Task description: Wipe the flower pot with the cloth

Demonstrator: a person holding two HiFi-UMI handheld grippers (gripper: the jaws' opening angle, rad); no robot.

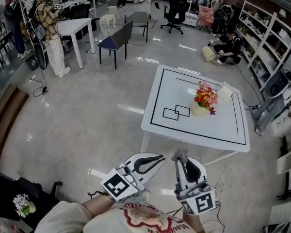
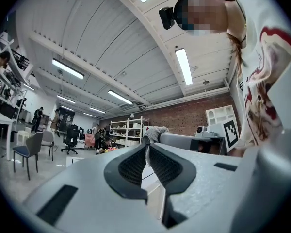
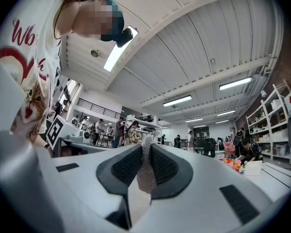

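A cream flower pot (image 1: 200, 109) with red and yellow flowers (image 1: 205, 95) stands on the white table (image 1: 174, 125), right of its middle. Both grippers hang low in the head view, short of the table's near edge and well away from the pot. My right gripper (image 1: 180, 156) is shut on a small grey cloth (image 3: 145, 166), a strip of which sticks up between the pads. My left gripper (image 1: 158, 158) is shut with nothing in it, its pads (image 2: 136, 165) meeting. From the right gripper view the flowers (image 3: 230, 164) show far off to the right.
A white box (image 1: 226, 91) lies on the table right of the pot, and black taped rectangles (image 1: 176, 112) mark its top. Chairs (image 1: 115, 41), a desk and several people stand across the floor. Shelving (image 1: 264, 42) lines the right wall. Cables trail below the table.
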